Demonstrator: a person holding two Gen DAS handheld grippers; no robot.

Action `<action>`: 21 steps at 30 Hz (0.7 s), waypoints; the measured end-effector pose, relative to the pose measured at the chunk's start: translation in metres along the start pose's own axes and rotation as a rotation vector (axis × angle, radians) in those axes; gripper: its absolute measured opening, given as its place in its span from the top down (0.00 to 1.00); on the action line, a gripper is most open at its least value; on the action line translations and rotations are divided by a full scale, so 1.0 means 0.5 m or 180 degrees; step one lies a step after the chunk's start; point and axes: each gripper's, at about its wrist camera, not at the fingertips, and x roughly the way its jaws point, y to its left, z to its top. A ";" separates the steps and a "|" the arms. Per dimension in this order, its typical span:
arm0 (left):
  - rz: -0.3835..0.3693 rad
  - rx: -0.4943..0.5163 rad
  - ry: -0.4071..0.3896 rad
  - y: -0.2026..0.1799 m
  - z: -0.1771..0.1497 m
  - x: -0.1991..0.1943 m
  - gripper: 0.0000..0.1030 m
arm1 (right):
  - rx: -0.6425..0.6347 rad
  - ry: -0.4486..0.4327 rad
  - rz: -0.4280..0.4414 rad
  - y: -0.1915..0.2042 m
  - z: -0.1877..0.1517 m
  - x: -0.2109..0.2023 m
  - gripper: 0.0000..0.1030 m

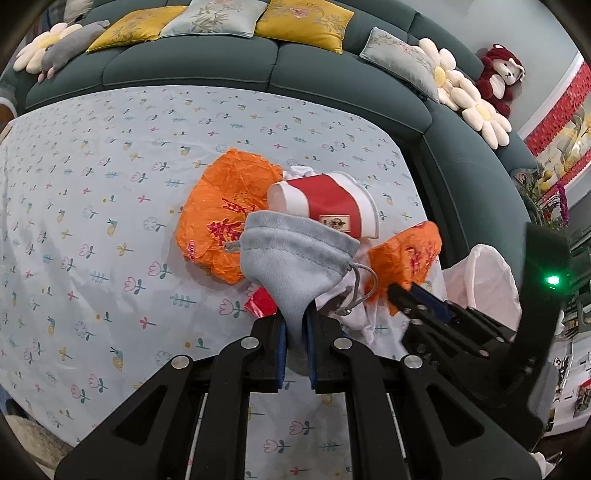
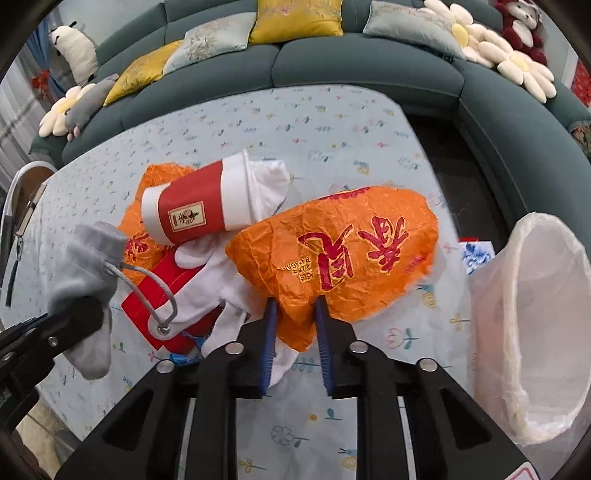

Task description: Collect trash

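Your left gripper [image 1: 294, 325] is pinched tight on the bottom of a grey drawstring pouch [image 1: 295, 254], which flares upward just past its fingertips; the pouch's cord [image 2: 147, 291] loops off toward your right side. Your right gripper [image 2: 295, 314] holds the near edge of a crumpled orange wrapper [image 2: 343, 254] between its blue pads [image 2: 269, 332]; the paper fills the gap between the pads, and they appear to press on it.

Just beyond the left fingertips, under the pouch, lie a red packet [image 2: 162, 291] and white gloves [image 2: 221, 284], all on the floral tablecloth [image 1: 92, 221]; a little farther ahead a red and white paper cup [image 1: 328, 203] lies on its side, resting on a second orange wrapper [image 1: 218, 210] that spreads to the left of the pouch.

To the right of your right gripper, beside the table edge, stands a bin lined with a clear plastic bag [image 2: 528, 325], its mouth tilted toward you.

Farthest ahead of both tools a dark green sofa [image 1: 192, 62] curves round the table, carrying yellow and pale cushions [image 1: 303, 22], flower-shaped pillows [image 1: 476, 107] and a red plush bear [image 1: 498, 77].
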 end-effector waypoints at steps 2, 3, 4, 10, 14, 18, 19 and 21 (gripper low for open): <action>-0.0019 0.0013 -0.0006 -0.009 0.000 -0.003 0.92 | 0.0041 -0.0071 0.0018 -0.011 0.002 -0.021 0.88; -0.0026 0.0028 -0.0015 -0.017 -0.002 -0.006 0.92 | 0.0078 -0.0123 0.0030 -0.020 0.002 -0.036 0.88; -0.0031 0.0044 -0.0023 -0.022 -0.002 -0.009 0.92 | 0.0103 -0.0157 0.0035 -0.025 0.003 -0.047 0.89; -0.0091 0.0198 -0.0089 -0.080 -0.008 -0.032 0.92 | 0.0240 -0.0391 0.0041 -0.069 0.000 -0.124 0.89; -0.0149 0.0348 -0.0145 -0.135 -0.011 -0.049 0.92 | 0.0318 -0.0532 0.0007 -0.104 -0.007 -0.173 0.89; -0.0203 0.0526 -0.0173 -0.198 -0.019 -0.059 0.92 | 0.0442 -0.0659 -0.0047 -0.156 -0.020 -0.221 0.89; -0.0221 0.0564 -0.0172 -0.212 -0.021 -0.060 0.92 | 0.0470 -0.0679 -0.0062 -0.168 -0.023 -0.229 0.89; -0.0257 0.0662 -0.0171 -0.247 -0.026 -0.062 0.92 | 0.0547 -0.0718 -0.0097 -0.197 -0.032 -0.246 0.89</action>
